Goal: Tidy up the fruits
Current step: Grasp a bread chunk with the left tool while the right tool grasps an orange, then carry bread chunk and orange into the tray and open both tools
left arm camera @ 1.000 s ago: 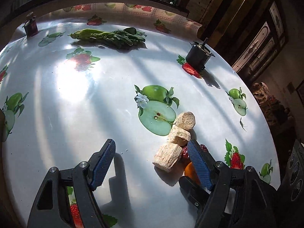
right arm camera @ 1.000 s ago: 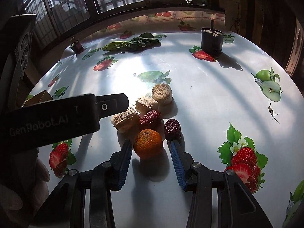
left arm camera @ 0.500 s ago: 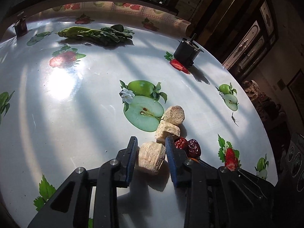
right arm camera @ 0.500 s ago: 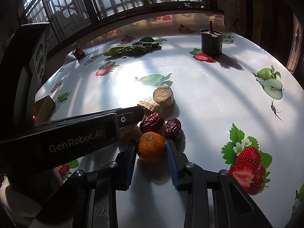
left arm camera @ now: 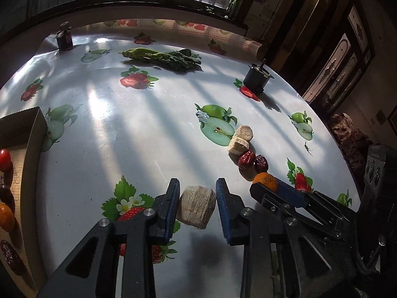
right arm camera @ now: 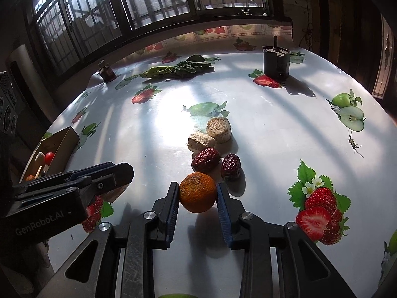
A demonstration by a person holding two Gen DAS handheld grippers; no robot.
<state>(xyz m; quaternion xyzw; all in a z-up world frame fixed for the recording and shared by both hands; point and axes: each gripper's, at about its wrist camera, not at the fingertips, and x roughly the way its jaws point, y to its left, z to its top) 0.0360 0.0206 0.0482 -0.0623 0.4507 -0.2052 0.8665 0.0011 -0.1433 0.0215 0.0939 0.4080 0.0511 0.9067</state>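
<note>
My left gripper [left arm camera: 197,204] is shut on a pale beige fibrous chunk [left arm camera: 197,206] and holds it above the table. My right gripper [right arm camera: 197,200] is shut on a small orange [right arm camera: 197,192], also seen in the left wrist view [left arm camera: 265,180]. Two dried red dates [right arm camera: 206,159] [right arm camera: 230,166] lie just beyond the orange. Two more beige chunks [right arm camera: 200,141] [right arm camera: 218,129] lie behind them. A cardboard box [left arm camera: 29,154] at the left holds a cherry tomato [left arm camera: 5,159], an orange and dates. The left gripper [right arm camera: 74,181] appears left of the orange in the right wrist view.
The table has a glossy fruit-print cloth [left arm camera: 139,129]. Leafy greens [left arm camera: 161,57] lie at the back. A dark container [right arm camera: 276,60] stands back right, and a small dark jar [left arm camera: 64,38] back left. Windows run behind the table.
My left gripper closed on the beige chunk, lifted it and moved left, so the box came into view. My right gripper closed on the orange.
</note>
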